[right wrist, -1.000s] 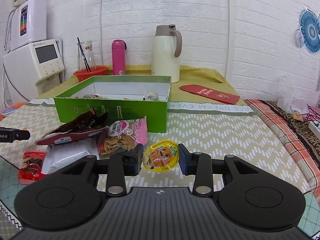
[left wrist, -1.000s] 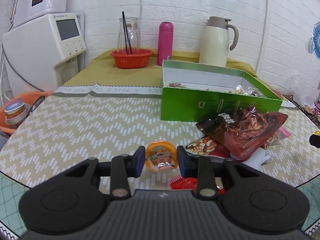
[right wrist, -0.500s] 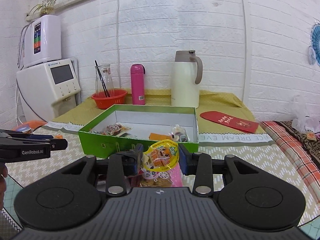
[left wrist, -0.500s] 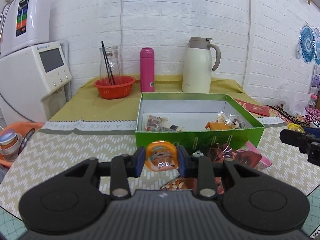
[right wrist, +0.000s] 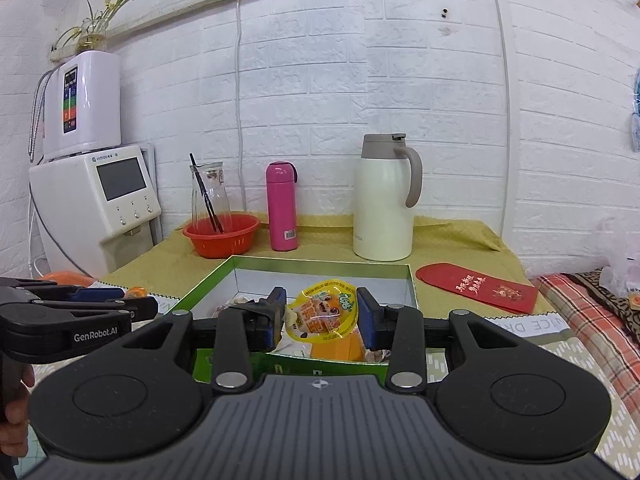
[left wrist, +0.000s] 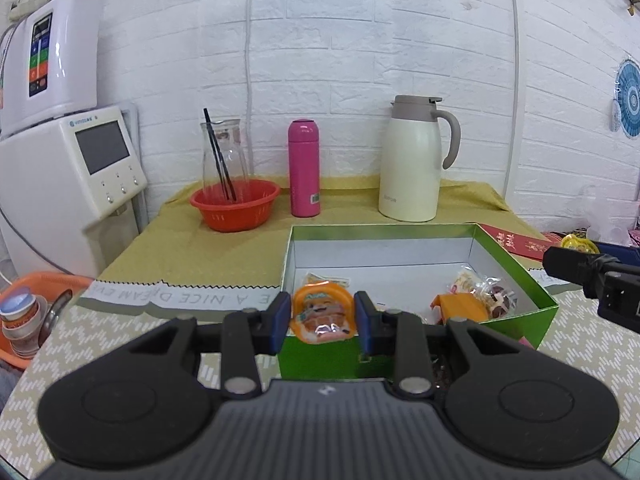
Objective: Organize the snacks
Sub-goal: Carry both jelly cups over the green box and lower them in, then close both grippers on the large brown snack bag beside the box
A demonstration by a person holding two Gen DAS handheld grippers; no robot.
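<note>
Left wrist view: sits behind its own fingers (left wrist: 280,322), raised above the tabletop (left wrist: 100,344), facing the white brick wall at 12 o'clock; green box (left wrist: 520,264) close below, at 1 o'clock.

Right wrist view: same low rearward seat, same heading; box (right wrist: 200,292) near, dead ahead.

Shared ground: box, red basket (left wrist: 234,208) (right wrist: 221,234), pink bottle (left wrist: 304,168) (right wrist: 282,206), cream jug (left wrist: 412,160) (right wrist: 384,200), white dispenser (left wrist: 72,184) (right wrist: 96,200). Each view catches the other gripper at its edge: 3 o'clock in the left, 9 o'clock in the right.
</note>
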